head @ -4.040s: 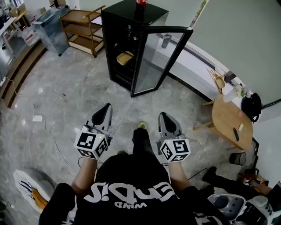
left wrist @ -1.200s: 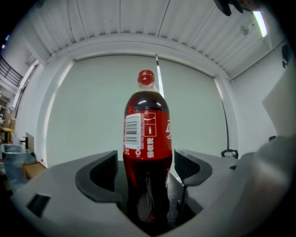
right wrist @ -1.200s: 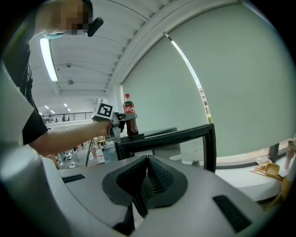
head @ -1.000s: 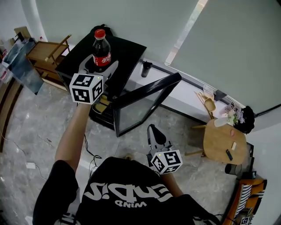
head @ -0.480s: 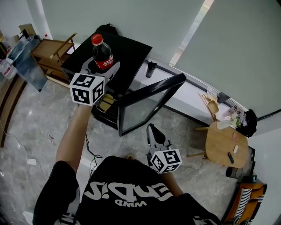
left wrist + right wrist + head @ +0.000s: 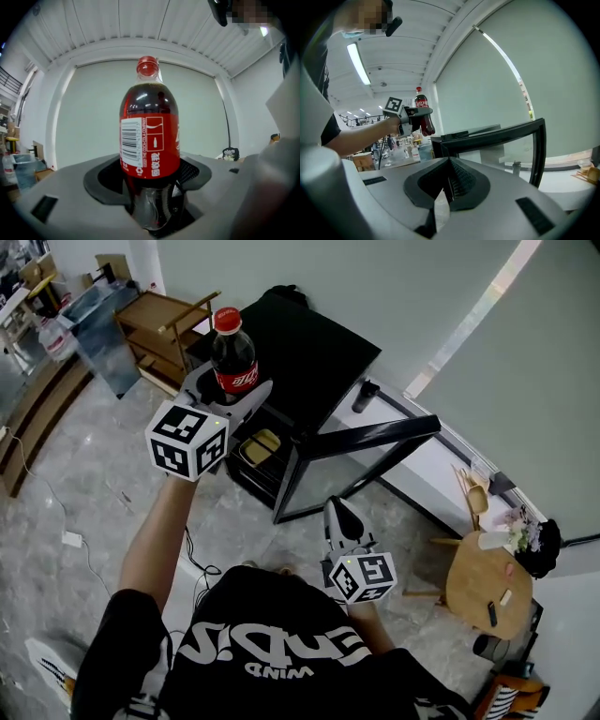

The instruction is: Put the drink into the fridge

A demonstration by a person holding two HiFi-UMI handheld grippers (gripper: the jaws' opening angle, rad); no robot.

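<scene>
A large open workroom, more office or studio than home — grey marble-look floor (image 6: 84, 474), a tall curved wall of pale roller blinds (image 6: 93, 117), and a slatted white ceiling (image 6: 117, 23) with a strip light (image 6: 358, 63). A black glass-door fridge (image 6: 314, 357), a wooden shelf trolley (image 6: 159, 320) and a round wooden table (image 6: 478, 587) stand along the edges — cardboard boxes (image 6: 112, 263) sit in a corner.

In the head view, the left gripper (image 6: 234, 387) hides the cola bottle (image 6: 233, 351) below its label. The fridge (image 6: 309, 352) hides most of its shelves under its own top, and a yellowish thing (image 6: 258, 446) on one shelf is too small to name. At 4 o'clock, the small items (image 6: 500, 597) on the round table (image 6: 469, 582) cannot be told. In the left gripper view, a pale blur (image 6: 279, 187) fills 3 o'clock.
</scene>
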